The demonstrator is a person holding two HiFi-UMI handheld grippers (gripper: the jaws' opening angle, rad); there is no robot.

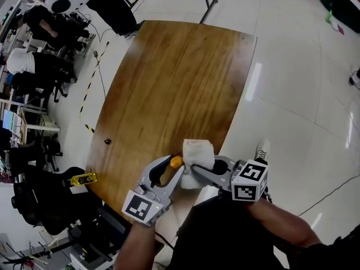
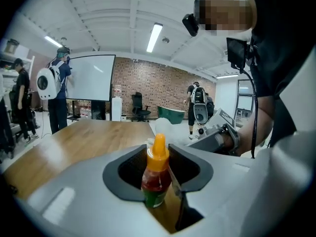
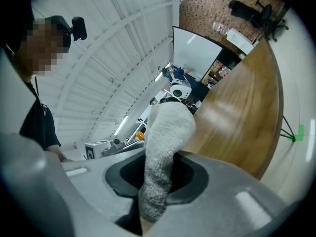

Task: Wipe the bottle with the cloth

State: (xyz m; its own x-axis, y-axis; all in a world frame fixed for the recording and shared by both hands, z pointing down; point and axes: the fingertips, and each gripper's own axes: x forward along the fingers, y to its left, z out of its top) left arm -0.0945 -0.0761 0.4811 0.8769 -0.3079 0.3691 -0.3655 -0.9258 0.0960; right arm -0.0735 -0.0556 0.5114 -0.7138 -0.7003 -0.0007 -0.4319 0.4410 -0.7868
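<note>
A small sauce bottle (image 2: pixel 156 174) with an orange cap, red contents and a green label stands upright between the jaws of my left gripper (image 1: pixel 167 170), which is shut on it. In the head view its orange cap (image 1: pixel 176 162) shows over the near edge of the wooden table (image 1: pixel 174 77). My right gripper (image 1: pixel 196 171) is shut on a white terry cloth (image 1: pixel 198 153), which bulges out past the jaws (image 3: pixel 163 147). The cloth sits right beside the bottle's cap; whether they touch is unclear.
A small dark object (image 1: pixel 107 142) lies near the table's left edge. Office chairs and dark bags (image 1: pixel 39 72) crowd the floor at the left, with a yellow tool (image 1: pixel 83 179) there. People stand near a whiteboard (image 2: pixel 91 77).
</note>
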